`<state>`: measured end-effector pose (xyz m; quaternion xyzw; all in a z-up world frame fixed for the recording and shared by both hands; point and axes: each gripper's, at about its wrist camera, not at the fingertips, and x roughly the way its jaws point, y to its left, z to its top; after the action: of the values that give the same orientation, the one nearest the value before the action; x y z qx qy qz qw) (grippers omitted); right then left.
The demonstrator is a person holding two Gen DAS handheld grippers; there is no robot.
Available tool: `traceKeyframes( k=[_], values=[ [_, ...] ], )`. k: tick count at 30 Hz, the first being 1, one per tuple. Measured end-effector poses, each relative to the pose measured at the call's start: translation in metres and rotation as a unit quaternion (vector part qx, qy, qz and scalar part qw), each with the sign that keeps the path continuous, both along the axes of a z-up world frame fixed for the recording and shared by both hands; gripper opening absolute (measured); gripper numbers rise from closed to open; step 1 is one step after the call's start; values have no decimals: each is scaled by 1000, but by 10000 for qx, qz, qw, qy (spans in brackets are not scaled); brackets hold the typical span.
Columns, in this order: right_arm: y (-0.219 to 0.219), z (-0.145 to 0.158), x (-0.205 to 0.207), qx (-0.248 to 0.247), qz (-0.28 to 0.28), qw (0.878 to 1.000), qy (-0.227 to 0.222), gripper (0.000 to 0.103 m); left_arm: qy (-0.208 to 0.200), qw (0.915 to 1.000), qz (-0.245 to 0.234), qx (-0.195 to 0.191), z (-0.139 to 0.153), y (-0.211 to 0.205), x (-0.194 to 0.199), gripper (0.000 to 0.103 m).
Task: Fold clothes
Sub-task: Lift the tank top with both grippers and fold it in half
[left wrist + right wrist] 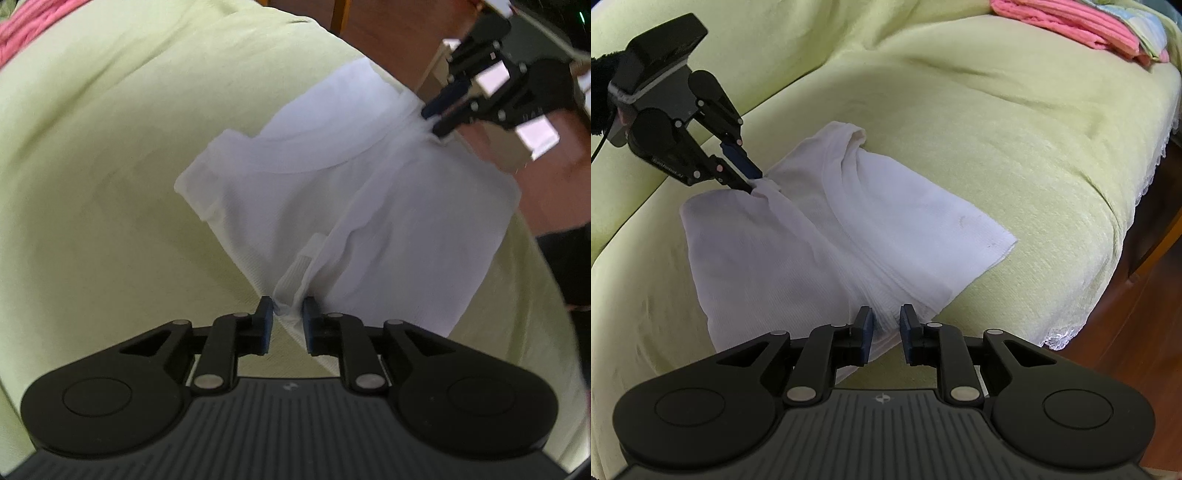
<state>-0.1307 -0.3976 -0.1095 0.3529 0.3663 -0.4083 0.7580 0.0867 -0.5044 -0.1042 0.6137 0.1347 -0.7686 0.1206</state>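
A white garment (369,206) lies partly folded on a pale green sofa cover (110,184). My left gripper (287,314) is shut on a bunched edge of the garment close to the camera. It also shows in the right wrist view (753,181), pinching the far edge of the garment (849,221). My right gripper (886,321) is shut on the near edge of the garment. It shows in the left wrist view (434,120) at the top right, pinching the far corner. The cloth is pulled taut between the two grippers.
Folded pink cloth (1071,26) lies on the sofa at the far right, also visible in the left wrist view (26,26). The sofa edge with a lace trim (1067,332) drops to a brown wooden floor (1126,350). The sofa backrest (775,44) rises behind.
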Motion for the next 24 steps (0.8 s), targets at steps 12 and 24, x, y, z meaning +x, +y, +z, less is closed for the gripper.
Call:
traceKeyframes(
  k=[12,24],
  values=[
    [6,28,-14,-423,-113,9990,-83,3,328,9979,-36,-552,30,6,5,3],
    [-28,52,-51,-698,-611,9954,-233,4,857,9877,-210,-1289,61,-29,-19,3]
  ],
)
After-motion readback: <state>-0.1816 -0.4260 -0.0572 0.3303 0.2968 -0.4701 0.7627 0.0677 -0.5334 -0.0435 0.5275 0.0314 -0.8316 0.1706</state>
